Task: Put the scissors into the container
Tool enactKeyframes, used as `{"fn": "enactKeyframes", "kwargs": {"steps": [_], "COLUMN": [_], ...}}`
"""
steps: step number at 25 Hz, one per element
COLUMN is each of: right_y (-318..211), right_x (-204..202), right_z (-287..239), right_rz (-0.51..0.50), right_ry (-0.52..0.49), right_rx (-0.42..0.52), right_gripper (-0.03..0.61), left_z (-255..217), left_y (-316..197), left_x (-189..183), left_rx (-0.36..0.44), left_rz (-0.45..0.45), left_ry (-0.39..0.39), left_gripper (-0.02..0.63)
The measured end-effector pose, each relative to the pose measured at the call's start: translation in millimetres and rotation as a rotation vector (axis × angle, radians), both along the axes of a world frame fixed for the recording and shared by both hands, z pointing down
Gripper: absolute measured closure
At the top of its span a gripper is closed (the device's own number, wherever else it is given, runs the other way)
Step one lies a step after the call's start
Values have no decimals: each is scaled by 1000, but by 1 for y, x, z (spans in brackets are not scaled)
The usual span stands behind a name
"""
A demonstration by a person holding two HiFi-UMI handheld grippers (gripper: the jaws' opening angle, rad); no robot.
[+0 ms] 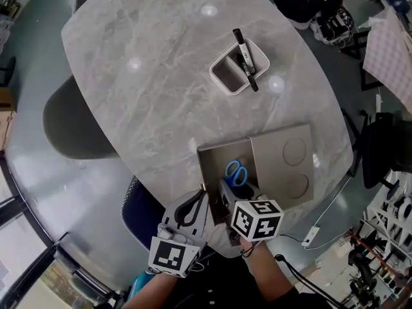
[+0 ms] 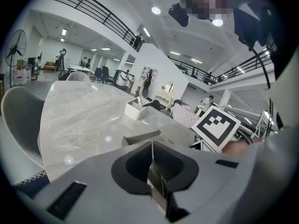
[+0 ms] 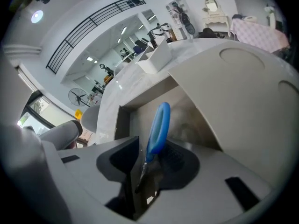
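Blue-handled scissors point(image 1: 237, 172) stand over the open part of a grey metal container point(image 1: 211, 163) near the table's front edge, handles pointing away from me. In the right gripper view the scissors point(image 3: 159, 125) rise between the jaws, blades down in the gap and leaning toward the left jaw, with dark space on the other side. My right gripper point(image 1: 226, 193) point(image 3: 147, 164) is open, its tips at the container's point(image 3: 140, 107) near rim. My left gripper point(image 1: 192, 206) point(image 2: 152, 167) hangs just left of the box with its jaws shut together on nothing.
The container's flat lid point(image 1: 286, 163) with two round dents lies to the right. A white holder point(image 1: 230, 74) with a black marker point(image 1: 245, 60) stands further back on the marble table point(image 1: 148, 76). A grey chair point(image 1: 71, 121) sits at the left.
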State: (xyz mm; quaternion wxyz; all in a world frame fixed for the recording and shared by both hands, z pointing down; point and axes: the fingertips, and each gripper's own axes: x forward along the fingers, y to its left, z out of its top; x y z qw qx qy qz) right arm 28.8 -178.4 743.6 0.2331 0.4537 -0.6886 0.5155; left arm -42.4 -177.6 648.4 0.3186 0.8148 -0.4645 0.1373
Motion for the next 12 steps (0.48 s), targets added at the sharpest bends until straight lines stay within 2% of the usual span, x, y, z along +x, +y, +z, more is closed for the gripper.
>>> {"fn": "enactKeyframes", "kwargs": {"steps": [8, 12], "right_y": [4, 9], "right_x": [7, 13], "right_z": [-6, -12], "right_rz": [-167, -170], "right_ry": [166, 161], "right_rx": [43, 33], "right_gripper": [402, 400], "left_z": [-1, -3], "left_y": [0, -2], "left_x": [3, 5], "left_rx": [-3, 12], "left_rz": [10, 21], "left_ry": [5, 20], "left_gripper": [594, 594]}}
